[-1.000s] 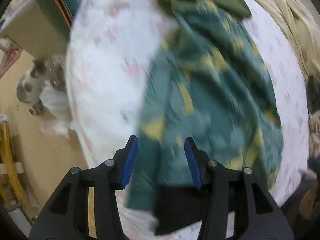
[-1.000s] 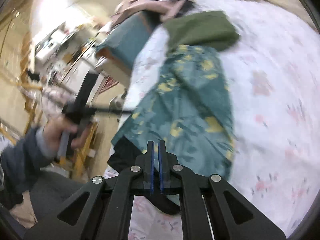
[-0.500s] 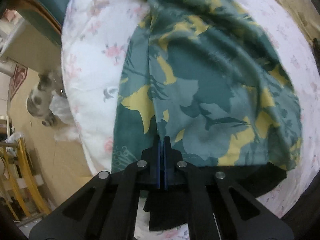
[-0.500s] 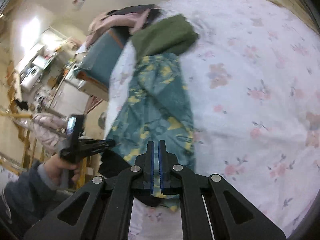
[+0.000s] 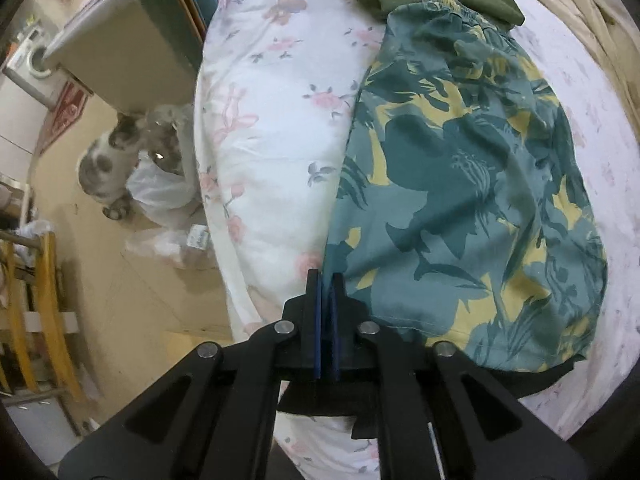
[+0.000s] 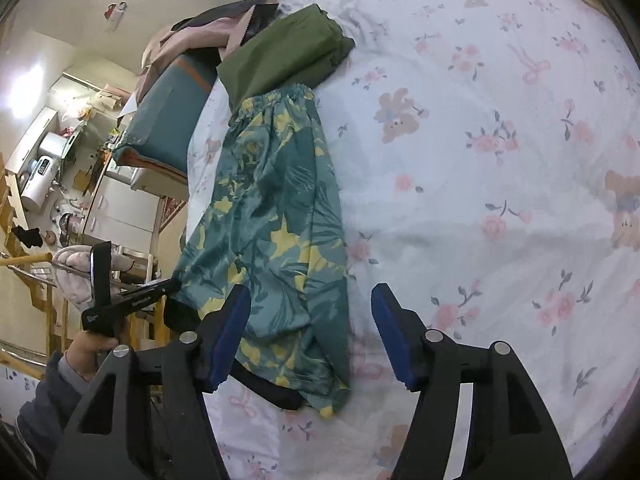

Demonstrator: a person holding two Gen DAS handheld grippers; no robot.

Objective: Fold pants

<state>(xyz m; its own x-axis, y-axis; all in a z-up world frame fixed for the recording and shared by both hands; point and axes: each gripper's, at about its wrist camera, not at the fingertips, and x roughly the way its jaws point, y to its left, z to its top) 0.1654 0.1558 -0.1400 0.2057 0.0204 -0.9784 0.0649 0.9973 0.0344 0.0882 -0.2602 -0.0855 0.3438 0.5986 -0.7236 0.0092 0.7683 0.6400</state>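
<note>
Teal pants with a yellow leaf print lie folded lengthwise on a white floral bedsheet, waistband far, leg hems near. They also show in the right wrist view. A black cuff pokes out under the near hem. My left gripper is shut on the near left hem corner of the pants. My right gripper is open and empty, just above the near right part of the pants.
A folded olive green garment lies beyond the waistband. A teal cushion and a pile of clothes sit at the bed's far left edge. A cat and plastic bags are on the floor left of the bed.
My left gripper shut on the hem corner and drew it left. My right gripper opened and let go of the pants, which now lie flat.
</note>
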